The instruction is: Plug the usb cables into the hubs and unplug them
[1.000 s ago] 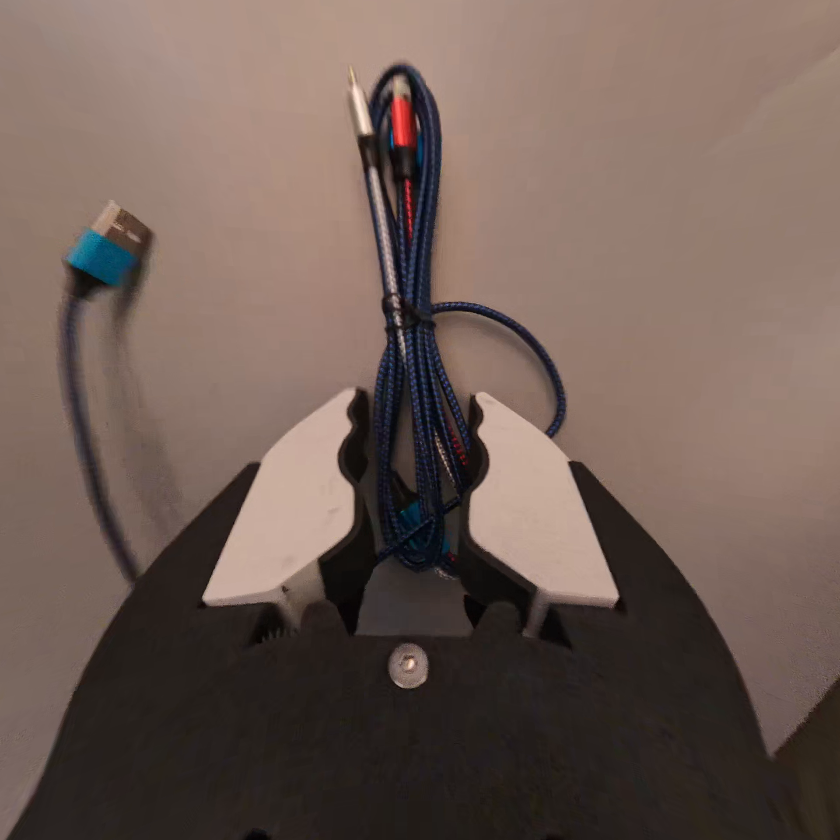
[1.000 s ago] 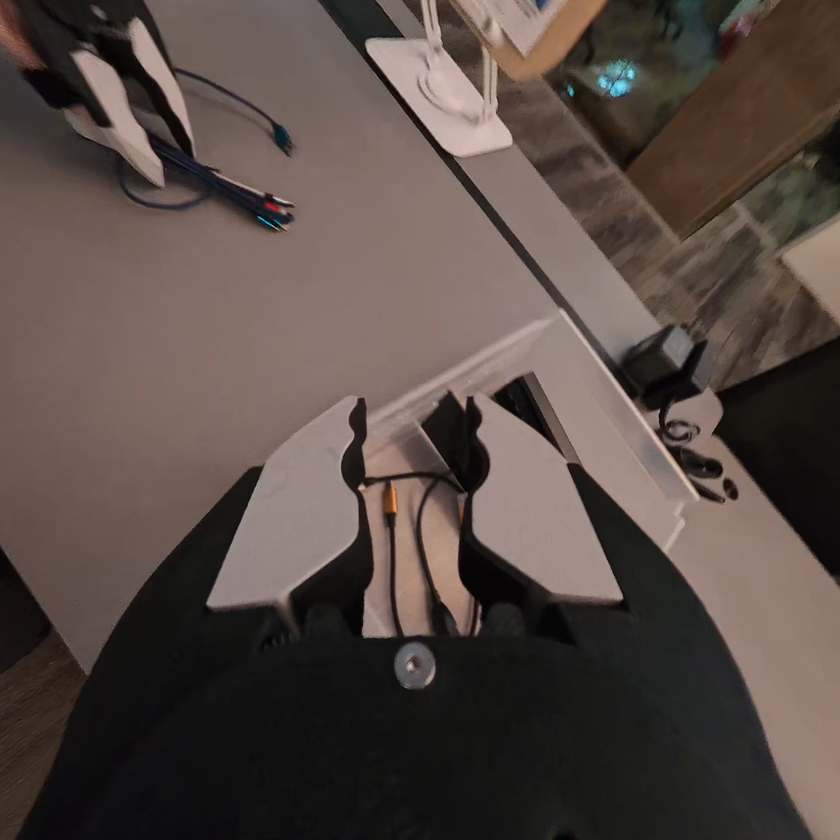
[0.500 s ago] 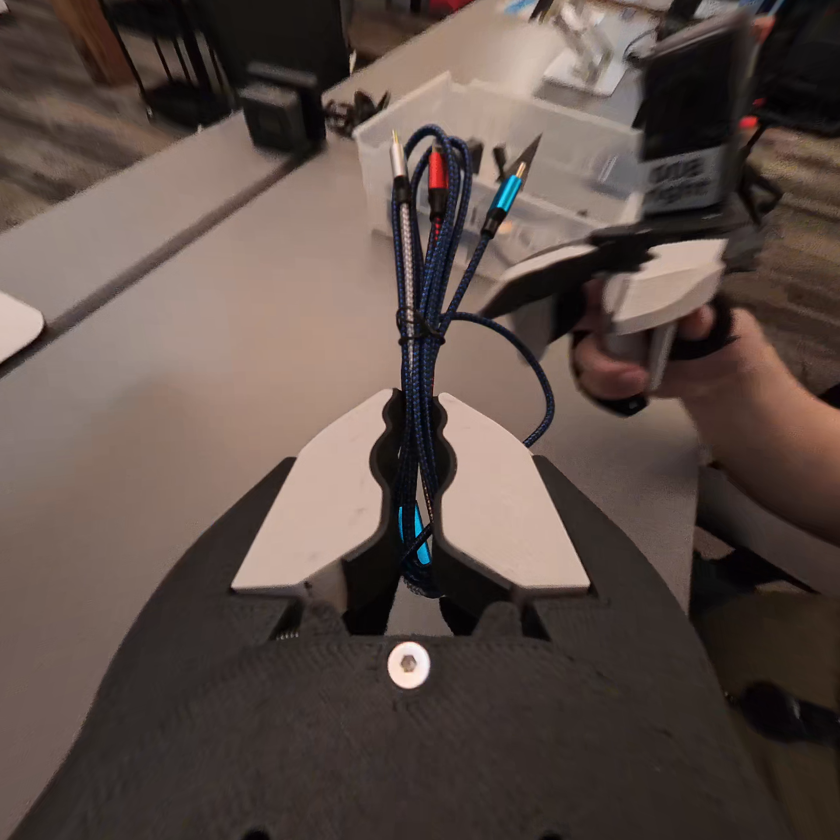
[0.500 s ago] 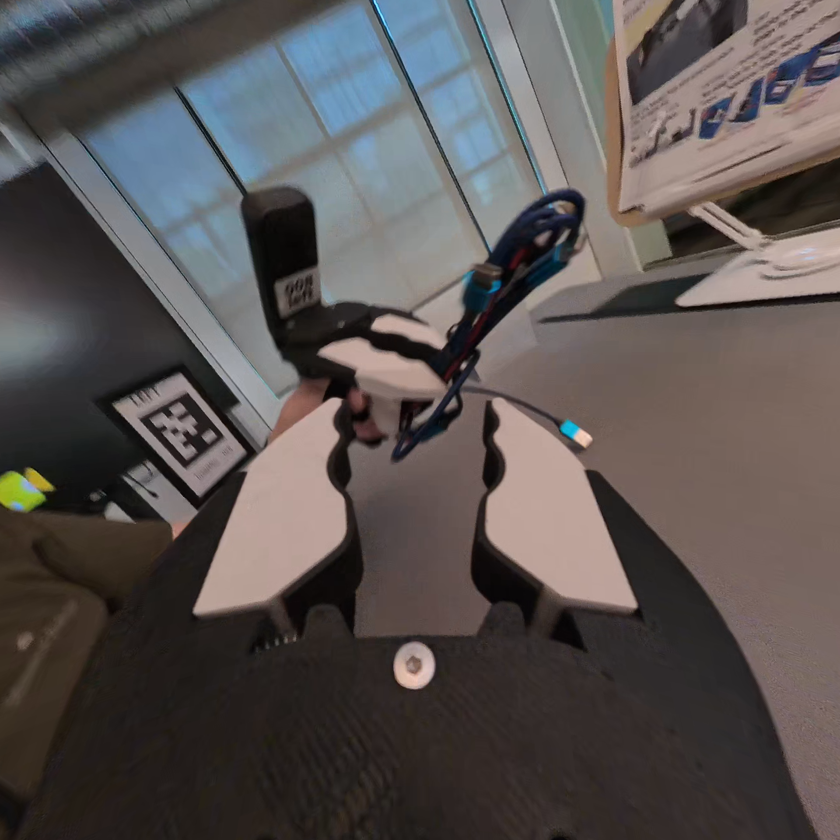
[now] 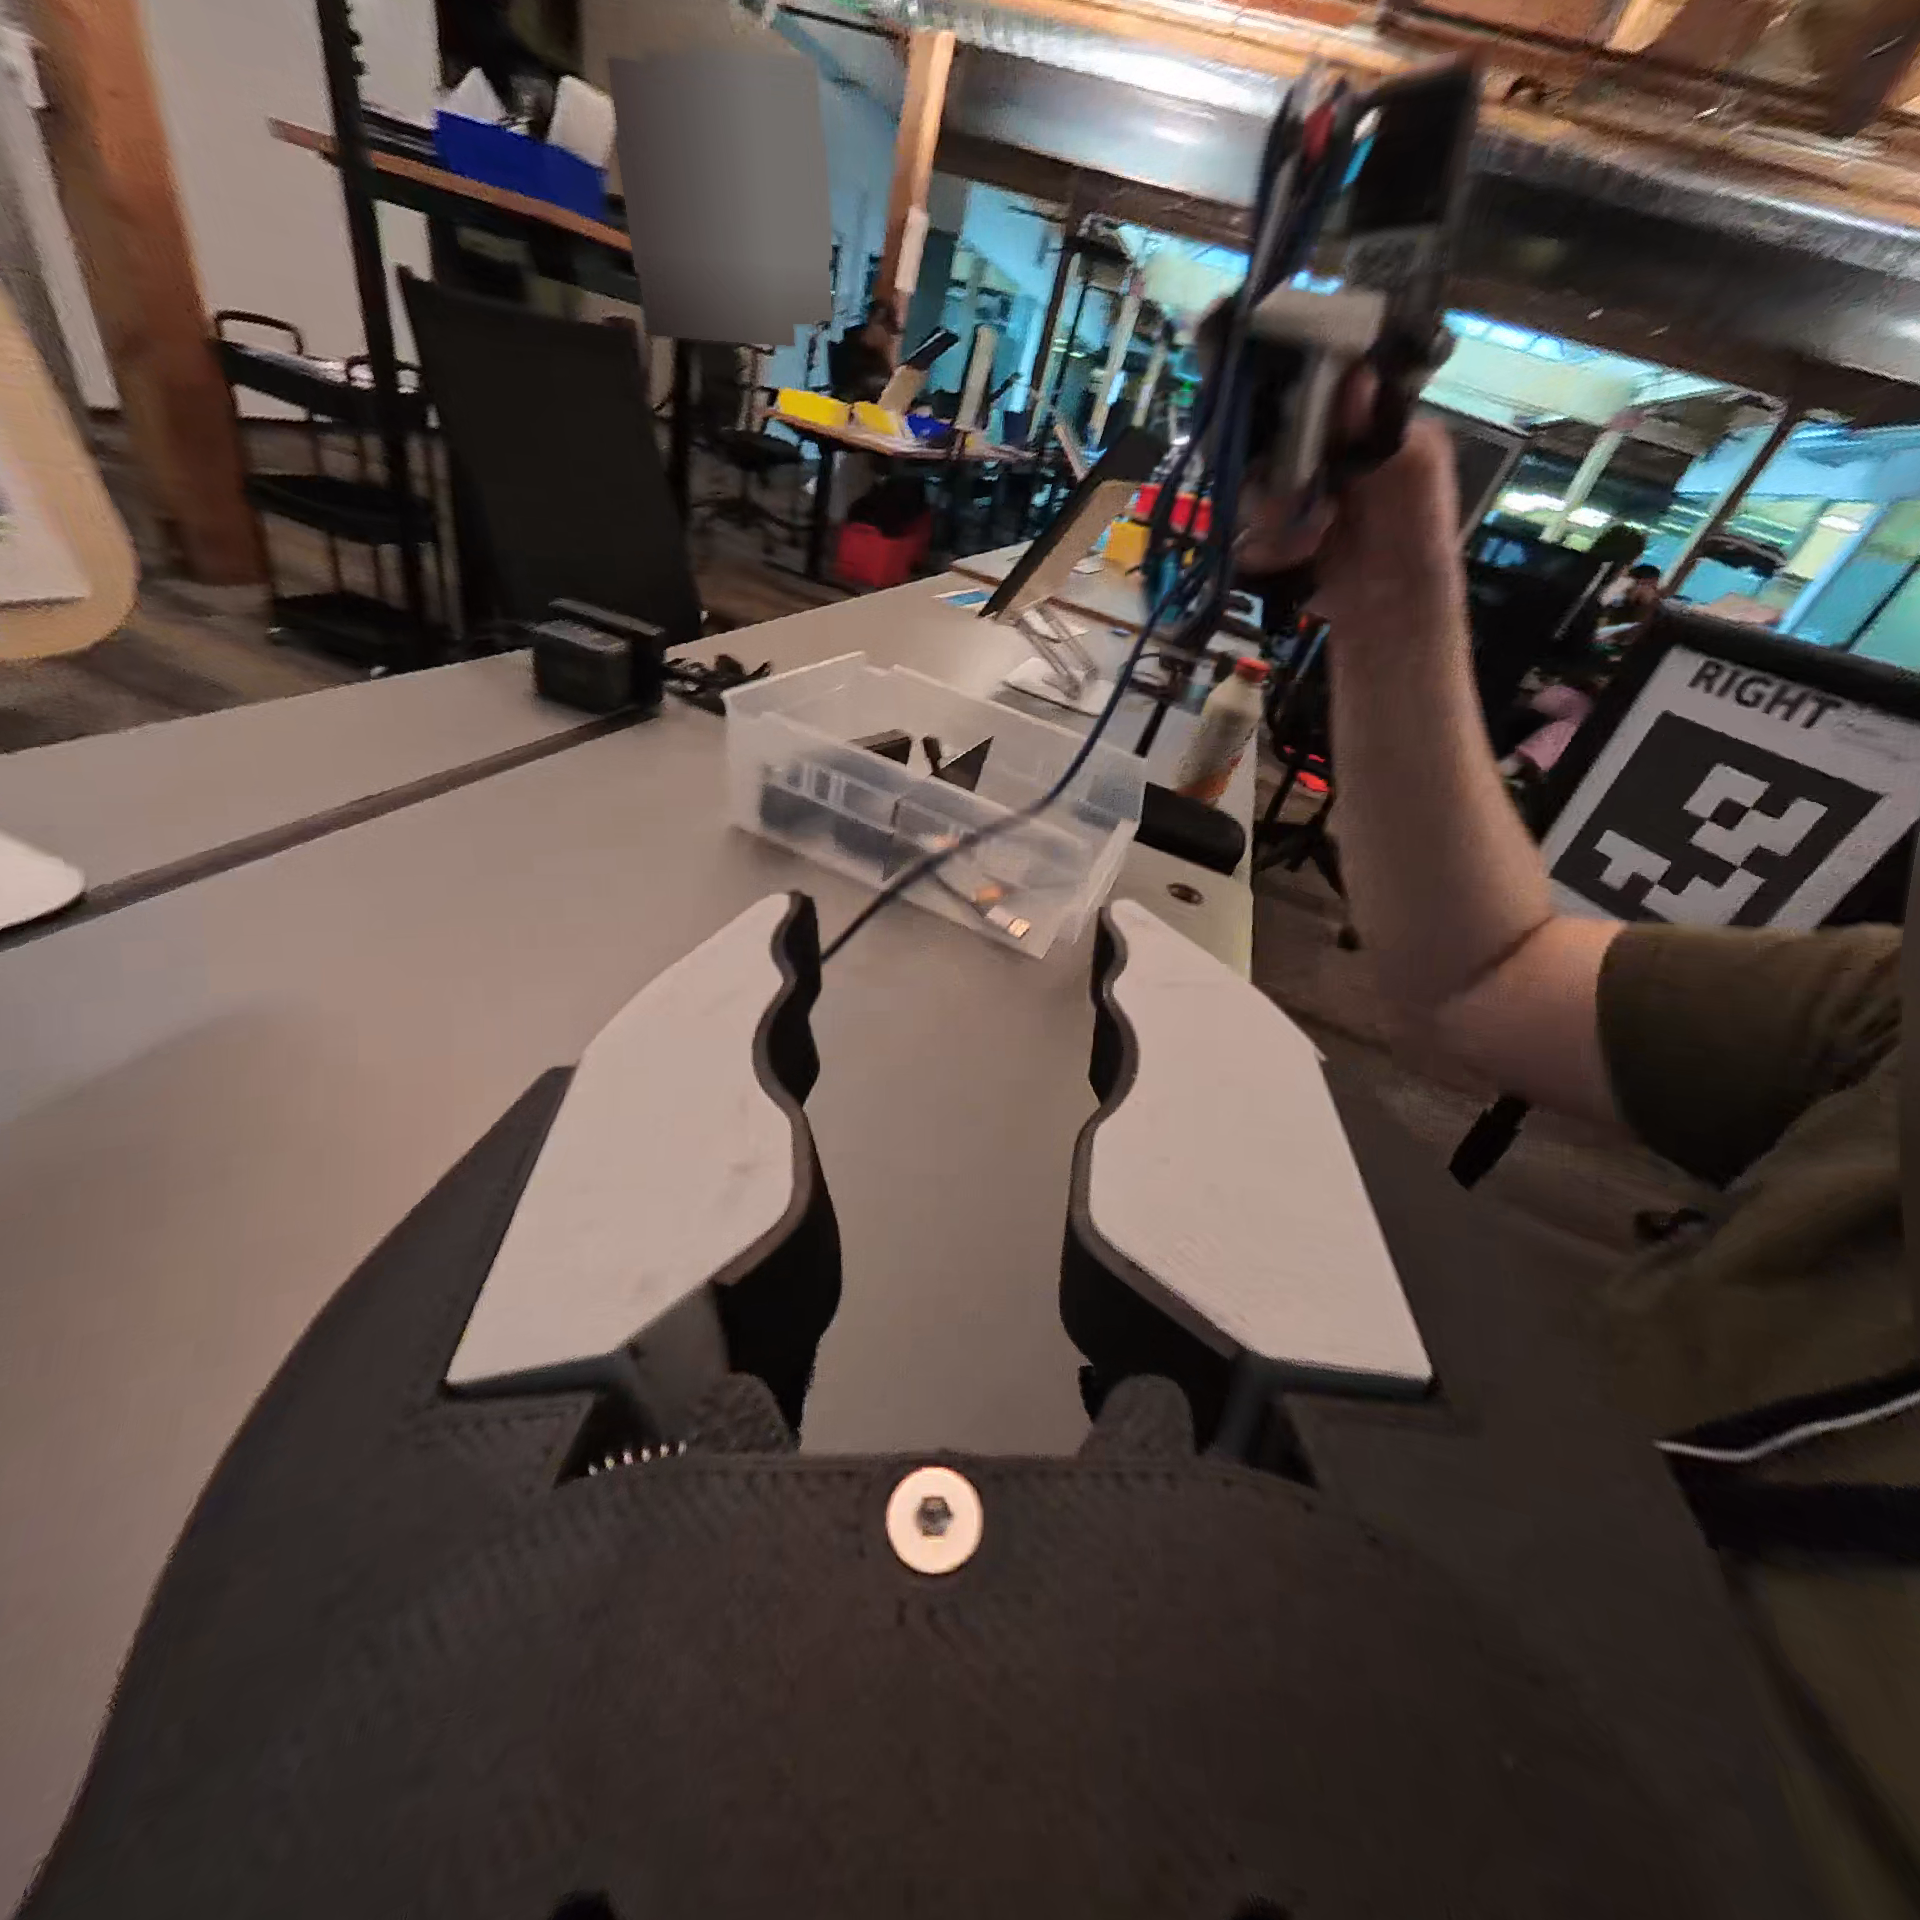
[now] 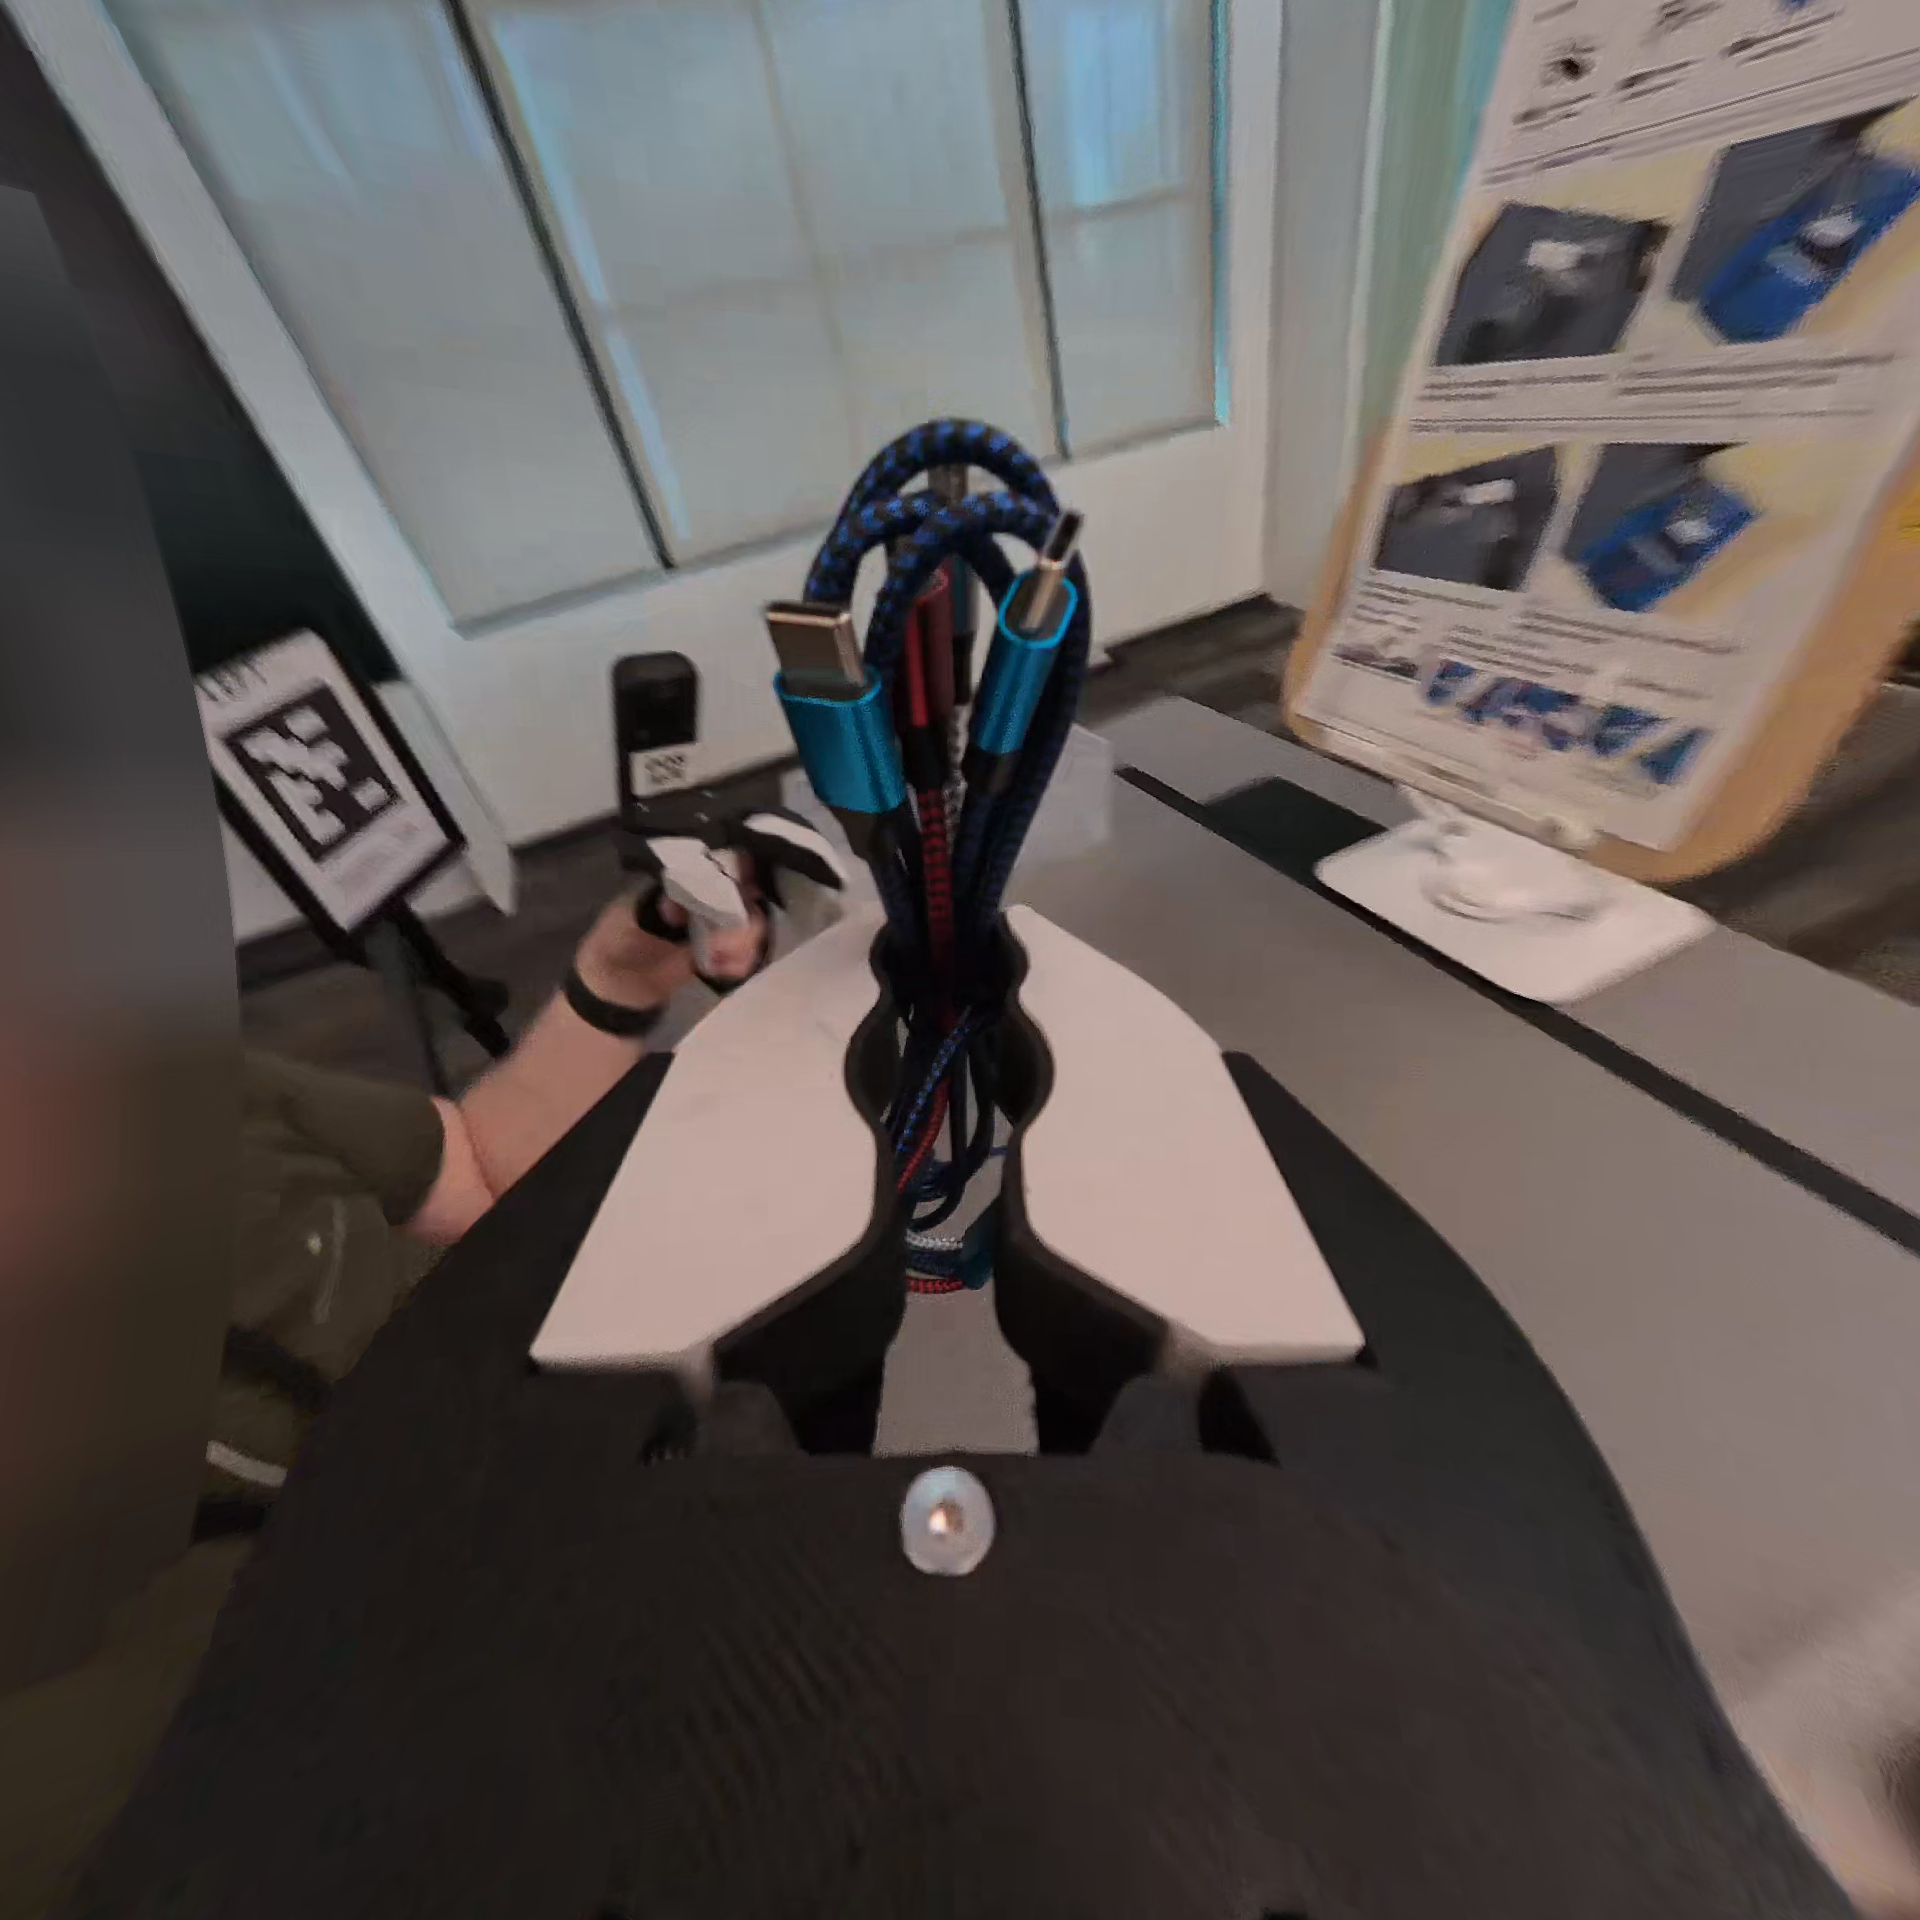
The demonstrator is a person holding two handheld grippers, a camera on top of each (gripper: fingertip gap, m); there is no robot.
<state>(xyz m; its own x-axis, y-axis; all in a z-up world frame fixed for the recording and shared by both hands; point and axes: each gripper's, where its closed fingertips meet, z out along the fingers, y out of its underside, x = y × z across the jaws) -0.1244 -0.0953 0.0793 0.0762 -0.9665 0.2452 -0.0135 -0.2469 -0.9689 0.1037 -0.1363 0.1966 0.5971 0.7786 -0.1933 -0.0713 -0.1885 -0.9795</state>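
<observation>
While raised above the table: the right tongs (image 6: 948, 940) are clamped on the cable bundle (image 6: 935, 790), which stands up out of their tips.
Bundle look: braided cords, mostly blue-and-black, with 1 red-and-black strand and a short white-flecked stretch low between the pads.
Plugs: 2 with bright blue metal sleeves sit above the tips, the wider one (image 6: 826, 717) on the left, the slimmer one (image 6: 1029, 655) on the right; a red sleeve (image 6: 928, 649) shows between them.
Loops: the cords arch over at the top, past the plugs.
Trailing strand: in the left view, 1 dark cord (image 5: 1049, 800) drops from the raised right tongs (image 5: 1262, 358) to the table (image 5: 312, 956), ending near the tip of the left tongs' left finger.
Left tongs (image 5: 948, 945): spread apart, holding nothing, low over the table.
Clear bin (image 5: 925, 795): just ahead of the left tongs, with dark items inside; whether they are hubs cannot be told.
Far left tongs (image 6: 727, 862): seen small, beyond and left of the bundle.
</observation>
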